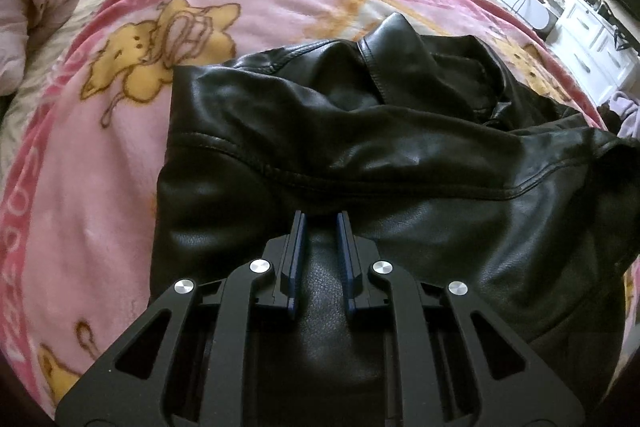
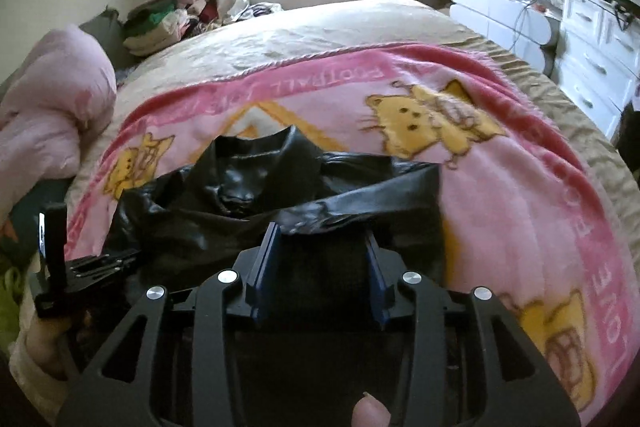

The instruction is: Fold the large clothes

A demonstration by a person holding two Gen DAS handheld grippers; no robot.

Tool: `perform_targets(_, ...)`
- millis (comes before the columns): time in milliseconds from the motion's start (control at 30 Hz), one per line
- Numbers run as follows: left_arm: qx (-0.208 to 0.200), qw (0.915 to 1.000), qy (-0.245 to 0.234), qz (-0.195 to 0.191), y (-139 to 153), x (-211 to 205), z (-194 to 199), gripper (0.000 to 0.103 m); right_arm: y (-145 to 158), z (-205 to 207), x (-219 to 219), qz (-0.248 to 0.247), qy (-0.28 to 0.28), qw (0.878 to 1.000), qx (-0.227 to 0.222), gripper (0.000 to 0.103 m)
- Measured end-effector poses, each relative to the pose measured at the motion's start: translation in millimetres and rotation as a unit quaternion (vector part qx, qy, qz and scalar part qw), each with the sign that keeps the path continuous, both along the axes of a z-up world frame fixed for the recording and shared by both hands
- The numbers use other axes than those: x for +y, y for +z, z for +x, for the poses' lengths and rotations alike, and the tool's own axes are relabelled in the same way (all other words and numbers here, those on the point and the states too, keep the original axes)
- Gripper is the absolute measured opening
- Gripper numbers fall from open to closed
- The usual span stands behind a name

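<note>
A black leather jacket [image 1: 360, 147] is found lying crumpled on a pink fleece blanket printed with yellow cartoon cats [image 1: 100, 155], which is spread over a bed covered in a beige quilted bedspread [image 2: 320, 31]. The jacket's collar [image 1: 384, 51] is raised at the far side, and a stitched seam [image 1: 400, 187] is seen running across the garment in the left wrist view.

The left hand-held gripper [image 1: 321, 223] is pointed steeply down at the near part of the jacket. Its blue-padded fingers [image 1: 297, 247] are drawn close together, and a ridge of black leather is pinched between them.

The right hand-held gripper [image 2: 322, 239] is directed at the jacket's other near edge. Its jaws are parted to a moderate width; a fold of the jacket lies between the blue pads [image 2: 264, 259], but no pressing contact is seen, and the material appears released.

In the right wrist view, the left tool is visible at the lower left, held in a person's hand [image 2: 36, 347]. A fingertip [image 2: 370, 413] is seen at the bottom edge.

A pink padded duvet [image 2: 52, 115] is bunched at the left of the bed. White drawer units [image 2: 592, 59] stand along the right wall.
</note>
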State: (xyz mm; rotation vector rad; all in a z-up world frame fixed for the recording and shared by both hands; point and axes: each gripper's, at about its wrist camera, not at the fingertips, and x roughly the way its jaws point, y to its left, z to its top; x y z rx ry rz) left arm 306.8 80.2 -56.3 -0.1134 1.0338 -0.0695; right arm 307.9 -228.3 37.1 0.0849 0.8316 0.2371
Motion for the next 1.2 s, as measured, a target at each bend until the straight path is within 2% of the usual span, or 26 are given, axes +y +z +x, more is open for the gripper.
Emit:
perform_targets(133,-0.001,1.0000,-0.001,-0.002,0,-1,1,0.009,20,-12,5,-0.037,-0.056,0.994,-0.082,0.041)
perform_targets(167,-0.001,1.0000,-0.001,-0.002,0,-1,1,0.009,22,-14,8,-0.043,-0.058,0.993,-0.091,0.044)
perform_targets(233,-0.001,1.0000,-0.001,-0.002,0,-1,1,0.009,17,-9,20,-0.044,-0.011,0.996,-0.073,0.045)
perform_targets(267,-0.002,1.0000,-0.001,-0.001,0,-1,1,0.009,16,-8,24,-0.057,-0.009,0.996,-0.072,0.042)
perform_targets(333,-0.002,1.0000,0.000,-0.003,0,-1,1,0.009,16,-12,33,-0.078,-0.002,0.992,-0.095,0.045)
perform_targets(367,-0.003,1.0000,0.001,-0.004,0,-1,1,0.009,13,-11,38,-0.070,0.018,0.994,-0.088,0.045)
perform_targets(433,-0.004,1.0000,0.001,-0.006,0,-1,1,0.009,-1,-3,49,-0.058,0.057,0.996,-0.043,0.046)
perform_targets(467,-0.004,1.0000,0.001,-0.005,0,-1,1,0.009,-13,3,56,-0.070,0.067,0.995,-0.018,0.046)
perform_targets(567,-0.004,1.0000,0.001,-0.006,-1,-1,0,0.009,-47,17,63,-0.108,0.074,0.991,0.027,0.046)
perform_targets(667,-0.004,0.9999,0.000,-0.010,0,-1,0,0.009,-82,30,54,-0.100,0.069,0.989,0.081,0.044)
perform_targets(767,-0.004,0.9999,-0.001,-0.013,-1,-1,0,0.009,-103,32,51,-0.084,0.074,0.990,0.085,0.044)
perform_targets(900,-0.005,0.9999,0.000,-0.013,-1,-1,0,0.009,-99,36,47,-0.066,0.072,0.991,0.095,0.044)
perform_targets(1000,-0.009,0.9999,-0.007,0.007,7,-4,-4,0.009,-73,18,39,-0.037,0.077,0.994,0.061,0.045)
perform_targets(1067,-0.021,0.9997,-0.013,0.001,20,-5,-11,0.015,-55,2,31,-0.023,0.078,0.996,0.034,0.046)
perform_targets(1133,-0.043,0.9989,-0.019,-0.006,36,-8,-23,0.032,-43,-11,26,-0.018,0.084,0.996,0.017,0.047)
perform_targets(1200,-0.053,0.9982,-0.029,-0.003,44,-14,-34,0.034,-37,-20,24,-0.017,0.089,0.996,0.010,0.048)
